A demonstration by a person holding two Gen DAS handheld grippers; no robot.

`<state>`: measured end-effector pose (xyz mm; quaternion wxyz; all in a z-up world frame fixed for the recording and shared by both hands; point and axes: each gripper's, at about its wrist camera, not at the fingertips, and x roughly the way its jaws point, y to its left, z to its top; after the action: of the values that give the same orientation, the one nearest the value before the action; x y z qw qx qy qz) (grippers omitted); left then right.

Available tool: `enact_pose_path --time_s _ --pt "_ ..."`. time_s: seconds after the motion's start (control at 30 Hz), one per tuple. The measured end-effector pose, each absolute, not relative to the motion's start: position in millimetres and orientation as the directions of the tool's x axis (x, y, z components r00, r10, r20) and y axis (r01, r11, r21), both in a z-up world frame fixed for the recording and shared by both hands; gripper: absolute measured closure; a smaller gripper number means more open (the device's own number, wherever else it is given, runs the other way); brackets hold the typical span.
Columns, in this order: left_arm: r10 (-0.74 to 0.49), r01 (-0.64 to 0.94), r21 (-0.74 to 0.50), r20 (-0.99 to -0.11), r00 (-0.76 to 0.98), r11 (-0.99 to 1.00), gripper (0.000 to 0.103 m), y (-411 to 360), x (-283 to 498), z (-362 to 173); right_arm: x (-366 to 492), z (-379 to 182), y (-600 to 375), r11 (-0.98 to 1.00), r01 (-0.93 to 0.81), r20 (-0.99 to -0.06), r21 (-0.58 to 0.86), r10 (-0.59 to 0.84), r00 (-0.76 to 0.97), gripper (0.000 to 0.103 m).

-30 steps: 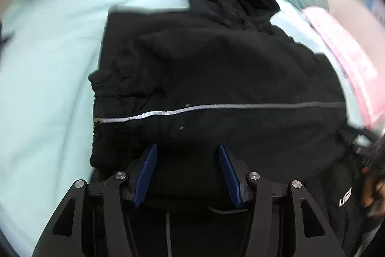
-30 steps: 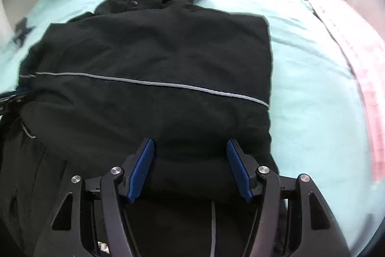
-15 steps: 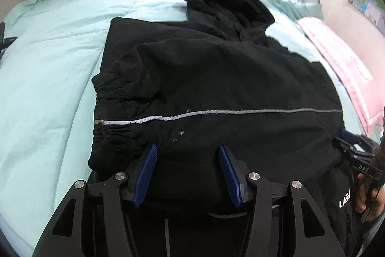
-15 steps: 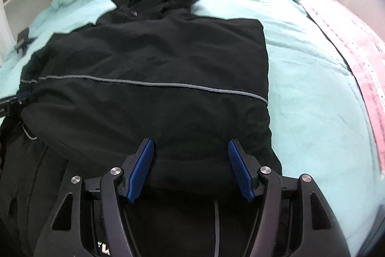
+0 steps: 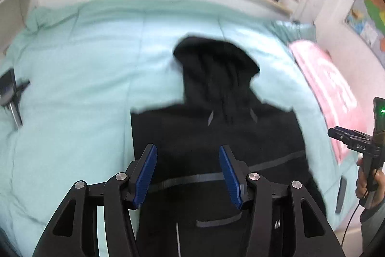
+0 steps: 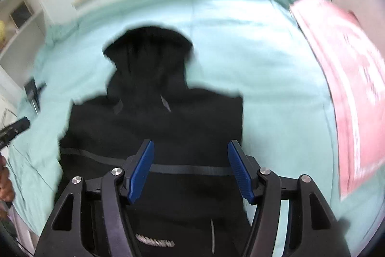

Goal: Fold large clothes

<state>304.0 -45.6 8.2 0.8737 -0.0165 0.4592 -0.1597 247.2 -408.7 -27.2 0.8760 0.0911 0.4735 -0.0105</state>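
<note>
Black hooded jacket (image 5: pixel 216 136) lies on the mint-green bed (image 5: pixel 72 88), sleeves folded in. Left tongs (image 5: pixel 187 175) and right tongs (image 6: pixel 190 170) hover above its hem, both parted and empty. Next: grip hem, fold toward hood.

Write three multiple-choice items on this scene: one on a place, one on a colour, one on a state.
1. Where does the jacket lie?
A. on the bed
B. on a chair
C. on the floor

2. What colour is the bed cover?
A. white
B. mint green
C. grey

3. How does the left gripper stand?
A. shut on the hood
B. shut on a sleeve
C. open, holding nothing

Key: 1 A, the jacket lies spread on the bed; 2 B, the cover around it is pale green; 3 C, its blue pads stand apart, with no cloth pinched.
</note>
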Motion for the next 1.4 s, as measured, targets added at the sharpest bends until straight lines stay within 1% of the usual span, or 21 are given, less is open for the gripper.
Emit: enact_pose_path --time_s 0.13,0.23,0.47,0.57,0.73,0.77,0.8,0.83,0.87,0.9,0.93,0.97,1.0,1.07,1.1,1.17,1.23,1.27,1.3,1.33,1.4 --pt "-0.303 0.254 -0.189 -0.772 0.559 0.949 0.048 -58.1 351.2 33.8 298.4 9.2 -404.8 0.989 0.081 -0.795 0.126 0.052 0.605 0.037" --pt "-0.293 0.244 -0.184 -0.779 0.555 0.952 0.045 -70.5 396.0 31.2 341.7 5.8 -405.9 0.987 0.086 -0.795 0.135 0.056 0.604 0.037" --pt "-0.286 0.205 -0.215 -0.849 0.445 0.955 0.045 -104.8 515.0 -44.2 457.6 -67.6 -419.6 0.976 0.121 -0.854 0.179 0.093 0.512 0.037" --pt "-0.257 0.192 -0.191 -0.872 0.417 0.962 0.045 -117.6 553.1 -79.1 499.0 -102.4 -426.2 0.978 0.138 -0.874 0.155 0.071 0.481 0.037" --pt "-0.195 0.171 -0.138 -0.898 0.394 0.976 0.045 -131.5 593.2 -126.0 545.0 -145.0 -426.0 0.982 0.129 -0.892 0.136 0.065 0.446 0.042" --pt "-0.176 0.155 -0.123 -0.900 0.399 0.980 0.046 -132.0 601.7 -133.8 553.2 -153.2 -423.2 0.983 0.117 -0.897 0.139 0.075 0.436 0.045" --pt "-0.155 0.134 -0.109 -0.903 0.401 0.985 0.047 -130.7 608.3 -139.1 560.8 -162.0 -420.5 0.986 0.103 -0.905 0.133 0.079 0.417 0.062" --pt "-0.137 0.111 -0.100 -0.903 0.406 0.989 0.051 -127.7 615.2 -143.4 569.1 -171.9 -417.7 0.990 0.093 -0.918 0.107 0.062 0.392 0.076" --pt "-0.136 0.089 -0.109 -0.900 0.414 0.990 0.074 -121.4 621.1 -145.0 573.6 -177.3 -416.8 0.993 0.103 -0.926 0.054 0.011 0.377 0.095" --pt "-0.179 0.078 -0.161 -0.897 0.405 0.984 0.083 -113.0 625.5 -143.9 573.7 -175.6 -419.4 0.993 0.117 -0.920 0.033 -0.016 0.391 0.097" --pt "-0.271 0.054 -0.273 -0.873 0.405 0.960 0.083 -96.3 626.7 -136.5 569.6 -164.7 -428.9 0.988 0.135 -0.897 0.075 0.008 0.441 0.098" --pt "-0.344 0.044 -0.359 -0.842 0.415 0.932 0.083 -83.7 624.4 -128.6 558.5 -143.6 -444.0 0.973 0.146 -0.855 0.177 0.078 0.512 0.099" --pt "-0.434 0.041 -0.461 -0.797 0.419 0.887 0.082 -69.9 619.8 -120.3 548.3 -129.0 -451.1 0.964 0.139 -0.826 0.227 0.115 0.552 0.098" --pt "-0.597 0.058 -0.636 -0.685 0.418 0.770 0.080 -47.3 604.4 -107.3 528.1 -107.9 -451.1 0.965 0.093 -0.785 0.244 0.140 0.604 0.098" --pt "-0.610 0.077 -0.642 -0.675 0.415 0.762 0.078 -43.3 596.3 -105.1 519.1 -104.5 -445.7 0.974 0.067 -0.780 0.218 0.132 0.612 0.098" --pt "-0.561 0.077 -0.579 -0.738 0.375 0.812 0.074 -44.1 591.2 -122.2 513.7 -117.0 -438.5 0.981 0.050 -0.802 0.186 0.122 0.584 0.098" --pt "-0.494 0.023 -0.505 -0.830 0.259 0.863 0.074 -47.2 597.2 -170.1 518.9 -151.2 -437.5 0.980 0.058 -0.848 0.189 0.133 0.513 0.098" --pt "-0.453 -0.002 -0.461 -0.873 0.181 0.887 0.074 -49.7 600.7 -202.8 525.6 -182.7 -439.5 0.977 0.074 -0.883 0.202 0.149 0.446 0.098" --pt "-0.451 -0.004 -0.456 -0.882 0.139 0.890 0.074 -51.8 602.0 -224.5 531.1 -205.9 -440.2 0.974 0.076 -0.906 0.214 0.169 0.388 0.098" --pt "-0.470 -0.003 -0.476 -0.869 0.155 0.879 0.074 -51.1 601.6 -232.5 532.3 -219.6 -439.2 0.970 0.080 -0.916 0.228 0.186 0.355 0.098" --pt "-0.471 0.007 -0.478 -0.863 0.184 0.879 0.073 -51.7 600.9 -222.5 535.0 -229.0 -444.4 0.956 0.106 -0.914 0.274 0.225 0.337 0.095"
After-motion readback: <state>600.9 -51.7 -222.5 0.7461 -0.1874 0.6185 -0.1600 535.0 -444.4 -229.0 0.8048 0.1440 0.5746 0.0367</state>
